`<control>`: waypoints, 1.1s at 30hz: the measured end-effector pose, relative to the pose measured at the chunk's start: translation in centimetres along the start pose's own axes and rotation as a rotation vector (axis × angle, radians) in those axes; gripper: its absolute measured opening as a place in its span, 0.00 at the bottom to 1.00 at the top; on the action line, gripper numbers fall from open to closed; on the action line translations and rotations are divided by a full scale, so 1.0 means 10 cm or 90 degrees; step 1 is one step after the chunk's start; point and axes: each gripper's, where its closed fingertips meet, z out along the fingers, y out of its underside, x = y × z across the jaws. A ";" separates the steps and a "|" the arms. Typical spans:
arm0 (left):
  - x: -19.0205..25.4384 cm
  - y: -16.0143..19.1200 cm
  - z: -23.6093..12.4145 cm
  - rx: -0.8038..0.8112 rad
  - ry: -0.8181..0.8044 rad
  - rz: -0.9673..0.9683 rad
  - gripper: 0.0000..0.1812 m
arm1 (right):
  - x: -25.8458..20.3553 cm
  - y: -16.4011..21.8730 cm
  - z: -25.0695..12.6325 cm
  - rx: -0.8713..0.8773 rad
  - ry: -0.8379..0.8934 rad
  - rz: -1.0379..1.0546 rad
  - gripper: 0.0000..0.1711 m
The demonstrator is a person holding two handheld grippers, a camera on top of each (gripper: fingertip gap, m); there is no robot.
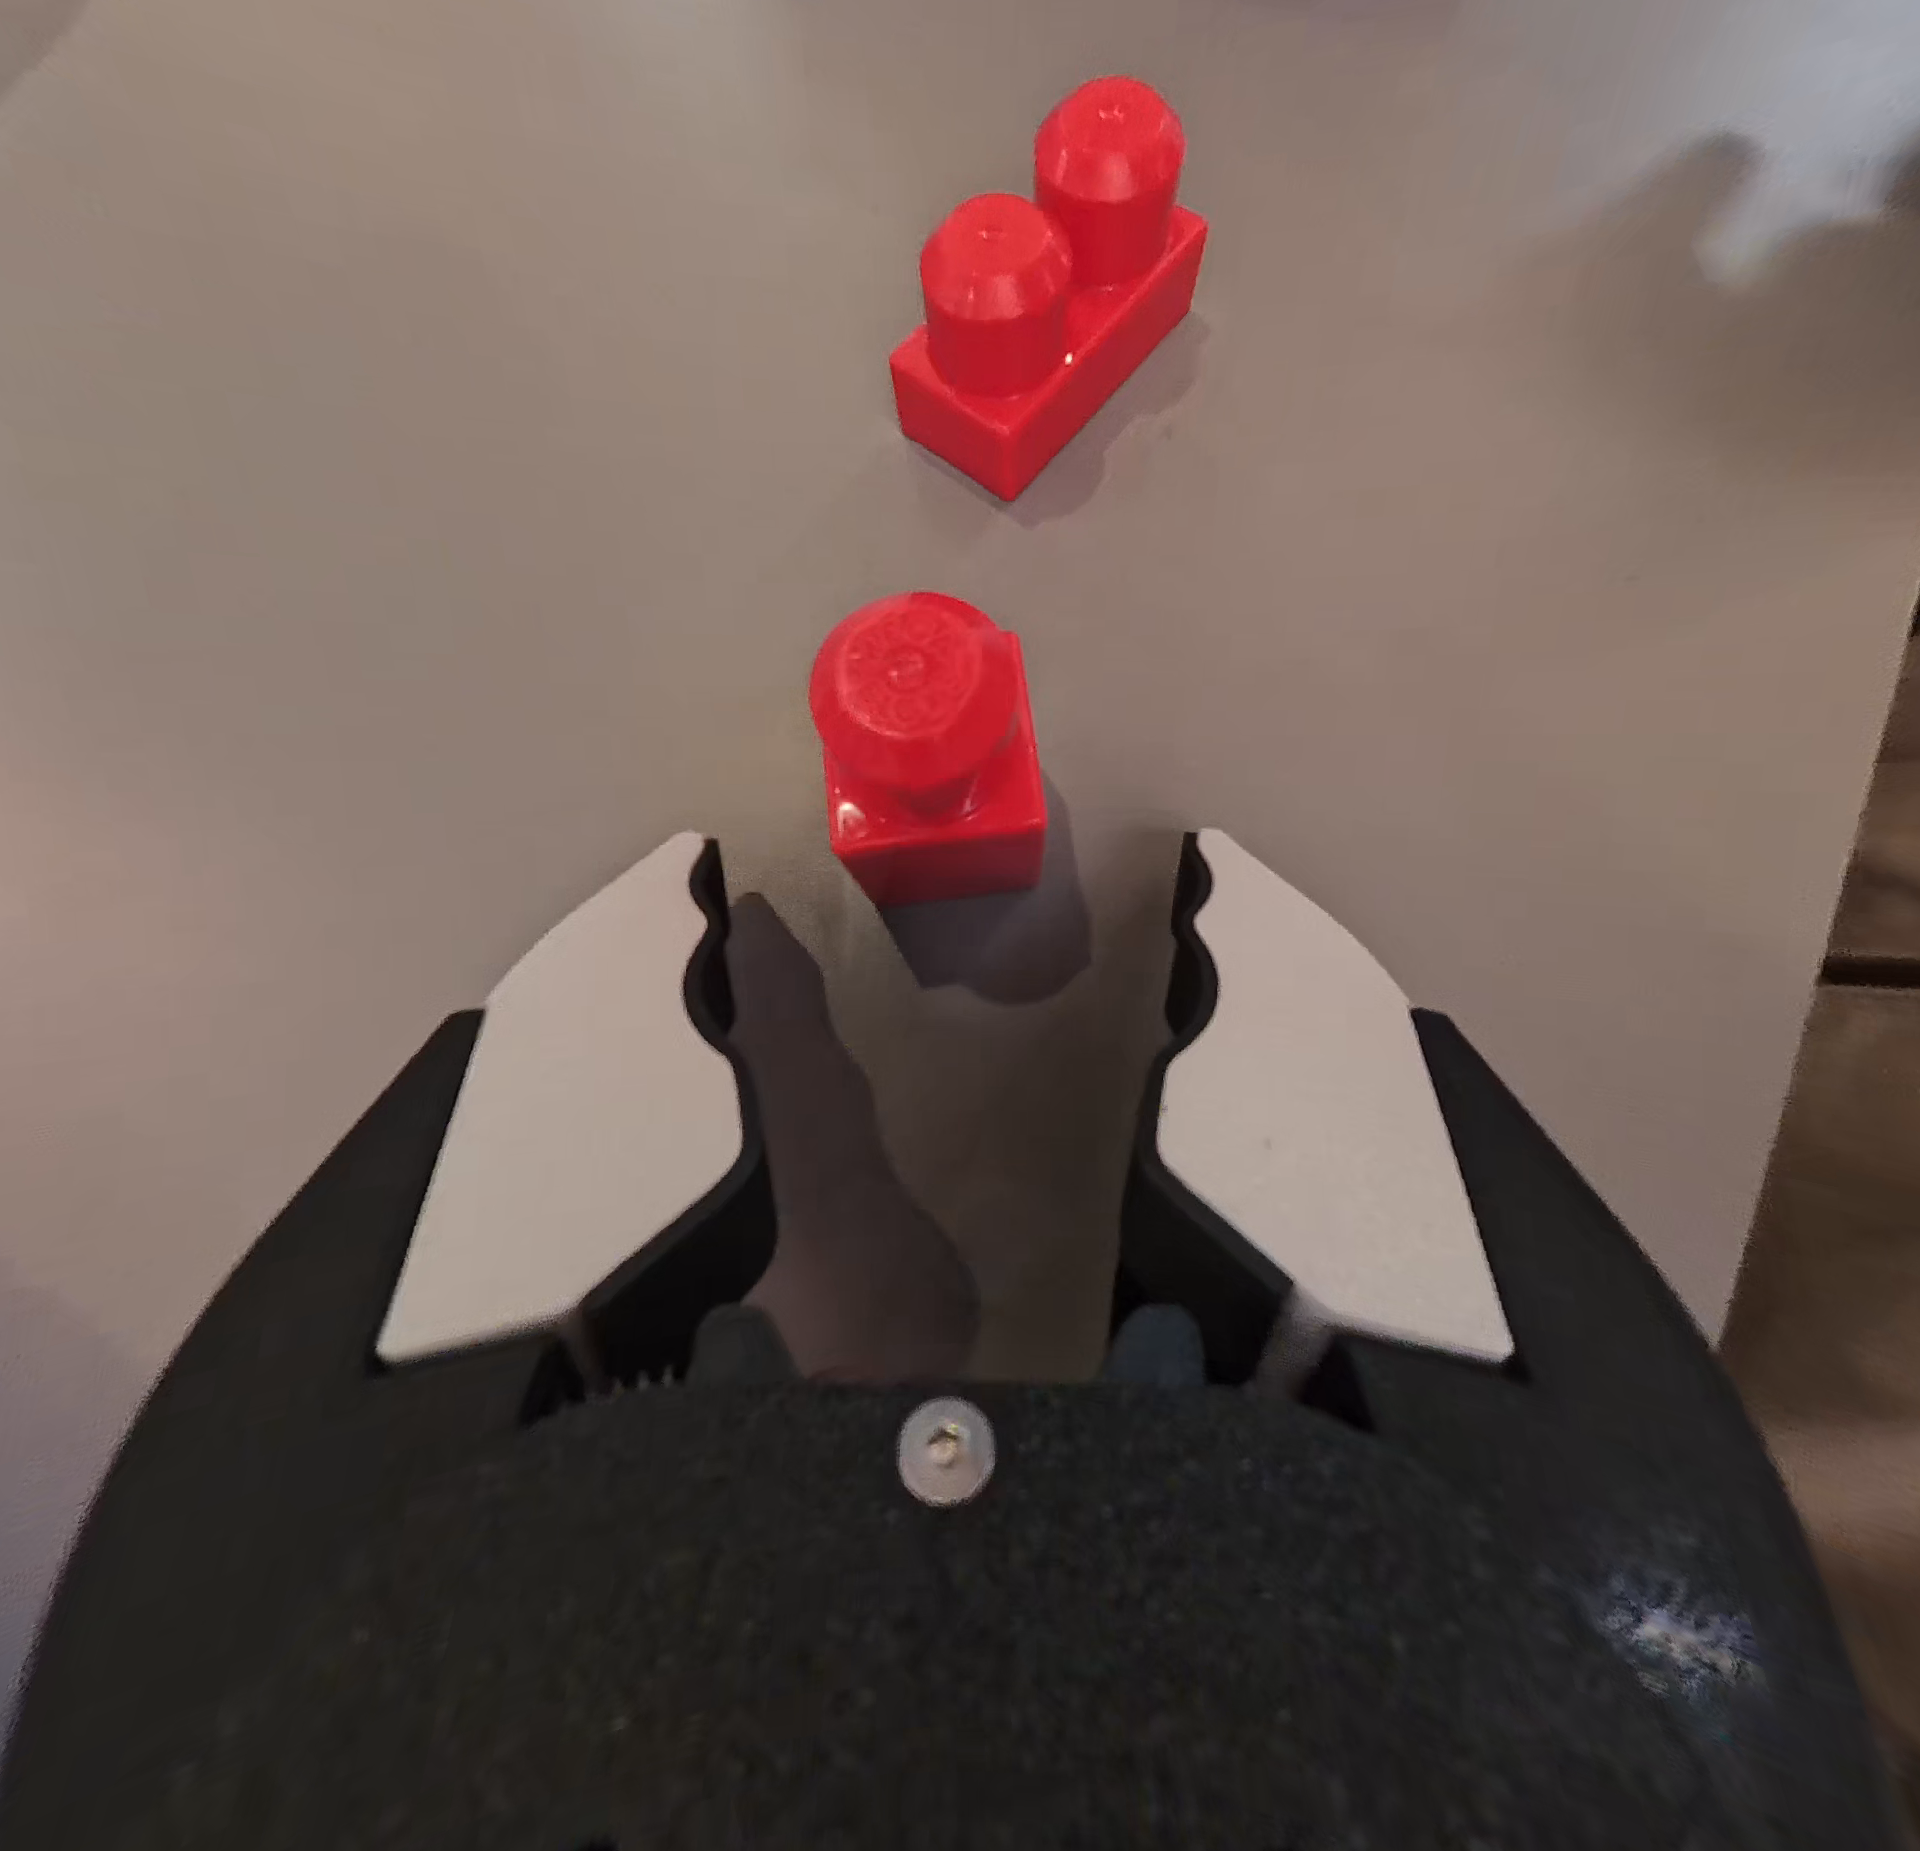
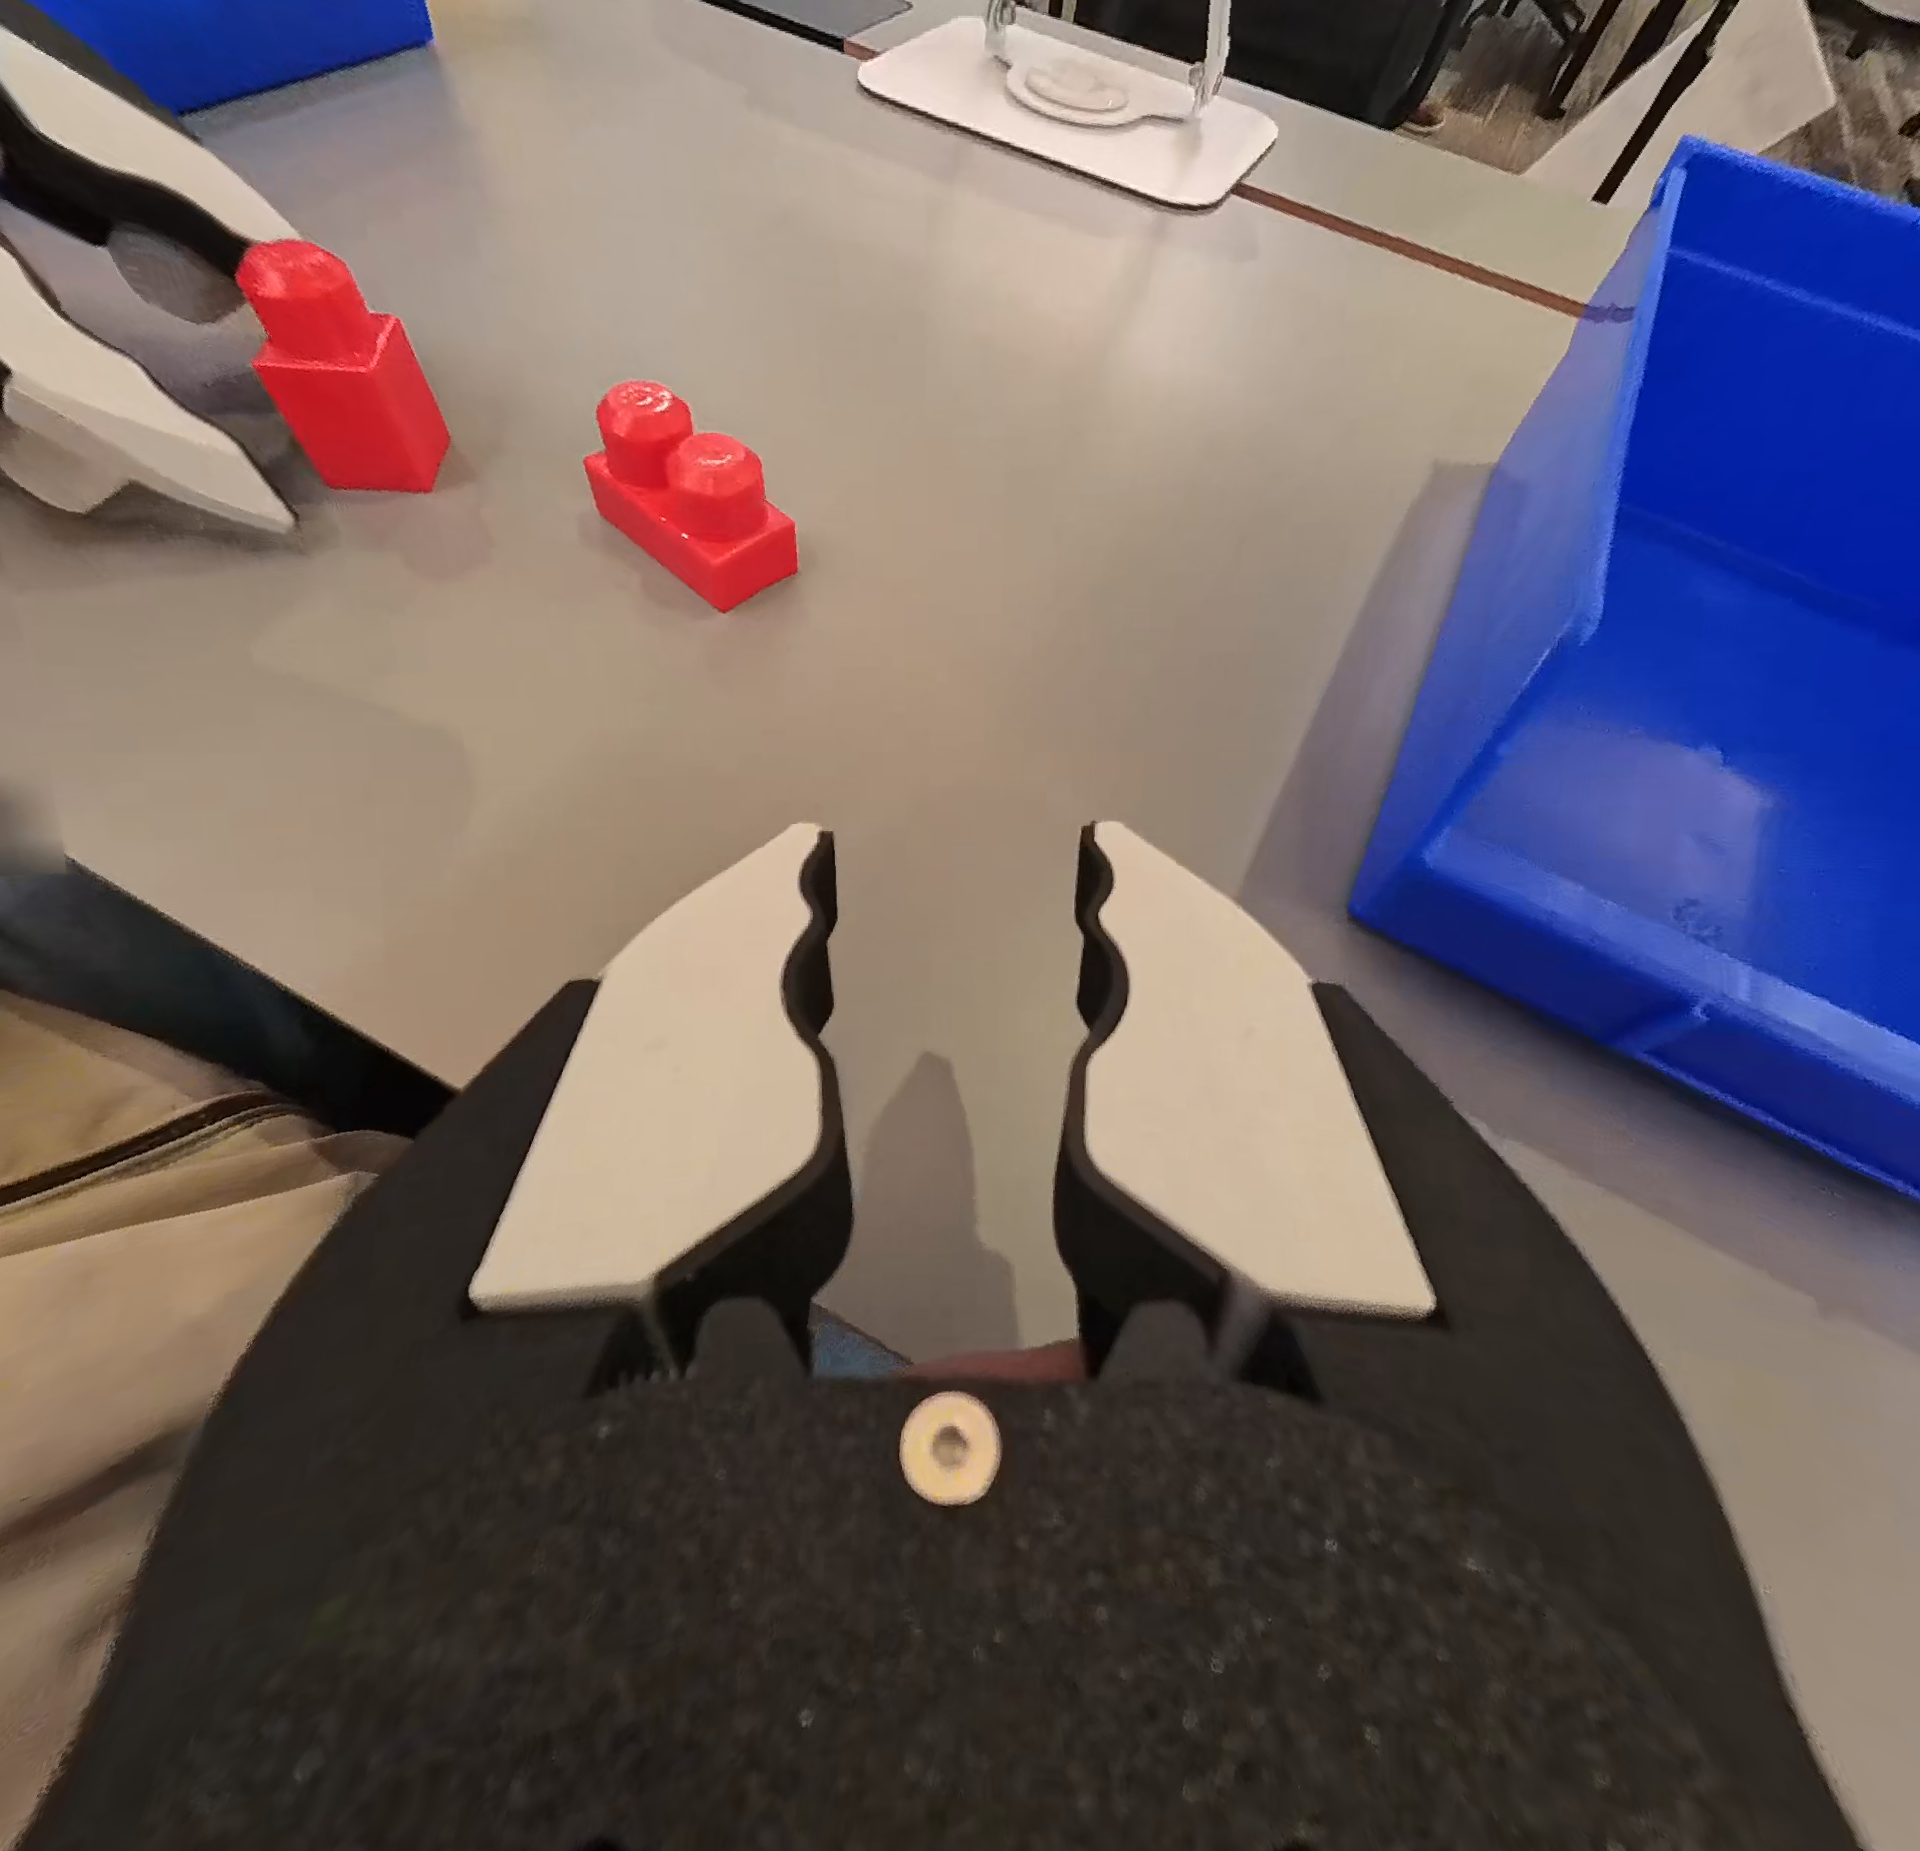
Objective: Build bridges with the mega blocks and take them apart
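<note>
Two red blocks [image 1: 935, 762] [image 1: 1049, 315] on table [image 1: 416, 451], stud embossing unreadable; left hand-held gripper [image 1: 945, 845] spread, right hand-held gripper [image 2: 956, 845] spread, empty.

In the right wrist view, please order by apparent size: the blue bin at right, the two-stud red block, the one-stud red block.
1. Blue bin at right
2 and 3. One-stud red block and two-stud red block look alike; unranked.

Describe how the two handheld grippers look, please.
Both the left gripper and the right gripper have a rough black body with a silver screw in the middle. Their fingers are light grey plates with wavy black inner pads. No cables show.
</note>
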 end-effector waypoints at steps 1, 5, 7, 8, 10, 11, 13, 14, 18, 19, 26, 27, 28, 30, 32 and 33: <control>0.01 0.00 -0.03 0.007 0.001 -0.010 0.45 | -0.01 0.00 -0.01 -0.001 -0.001 0.000 0.26; -0.02 0.03 -0.20 0.041 -0.055 -0.038 0.45 | -0.10 0.06 -0.08 -0.016 -0.020 -0.015 0.27; -0.05 0.06 -0.30 0.061 -0.086 -0.058 0.45 | -0.17 0.13 -0.12 -0.031 -0.034 -0.028 0.27; -0.05 0.07 -0.35 0.071 -0.095 -0.064 0.44 | -0.23 0.18 -0.15 -0.042 -0.047 -0.038 0.28; -0.04 0.08 -0.45 0.093 -0.112 -0.074 0.44 | -0.42 0.26 -0.24 -0.060 -0.099 -0.066 0.28; 0.00 0.09 -0.48 0.097 -0.105 -0.081 0.44 | -0.55 0.32 -0.31 -0.072 -0.139 -0.089 0.28; 0.05 0.13 -0.54 0.102 -0.110 -0.086 0.44 | -0.78 0.50 -0.45 -0.118 -0.212 -0.137 0.27; 0.08 0.14 -0.56 0.101 -0.111 -0.083 0.43 | -0.87 0.62 -0.51 -0.154 -0.246 -0.149 0.27; 0.14 0.20 -0.61 0.097 -0.125 -0.076 0.43 | -1.02 1.12 -0.57 -0.299 -0.326 -0.142 0.33; 0.15 0.20 -0.62 0.098 -0.125 -0.077 0.43 | -1.03 1.24 -0.57 -0.331 -0.333 -0.139 0.32; 0.18 0.20 -0.70 0.122 -0.130 -0.085 0.42 | -0.85 1.76 -0.27 -0.418 -0.268 -0.119 0.31; 0.17 0.20 -0.71 0.124 -0.131 -0.086 0.42 | -0.83 1.79 -0.24 -0.431 -0.255 -0.131 0.32; 0.17 0.20 -0.72 0.126 -0.131 -0.086 0.42 | -0.81 1.78 -0.22 -0.430 -0.242 -0.145 0.32; 0.18 0.19 -0.73 0.131 -0.133 -0.080 0.42 | -0.88 1.77 -0.20 -0.428 -0.250 -0.171 0.33; 0.20 0.19 -0.73 0.129 -0.135 -0.074 0.42 | -0.96 1.83 -0.20 -0.453 -0.270 -0.202 0.34; 0.21 0.20 -0.73 0.127 -0.135 -0.071 0.42 | -1.00 1.87 -0.19 -0.467 -0.280 -0.221 0.35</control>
